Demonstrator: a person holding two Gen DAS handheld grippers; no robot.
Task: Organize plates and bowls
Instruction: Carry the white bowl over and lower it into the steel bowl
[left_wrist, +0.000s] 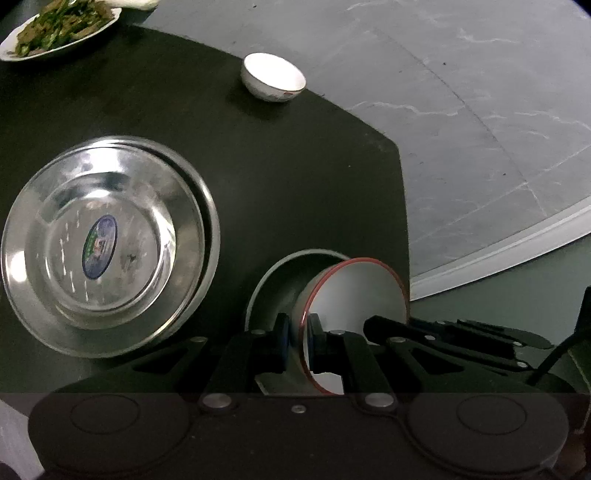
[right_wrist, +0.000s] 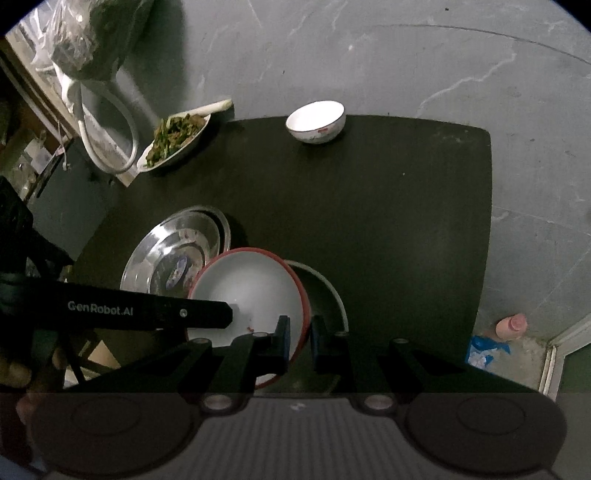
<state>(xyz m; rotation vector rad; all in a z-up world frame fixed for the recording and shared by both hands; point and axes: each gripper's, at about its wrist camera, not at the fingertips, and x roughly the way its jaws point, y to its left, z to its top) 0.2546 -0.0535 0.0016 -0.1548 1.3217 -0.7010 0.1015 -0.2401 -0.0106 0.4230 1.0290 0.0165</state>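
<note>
The red-rimmed bowl is pinched at its rim by both the left tool and the right tool, and is held tilted over the grey bowl at the near edge of the desk; nesting appears under way, not finished. To the left, two steel plates are already stacked and empty. Still to be gathered: the small white bowl, empty at the far edge, and the plate of greens at the far left
</note>
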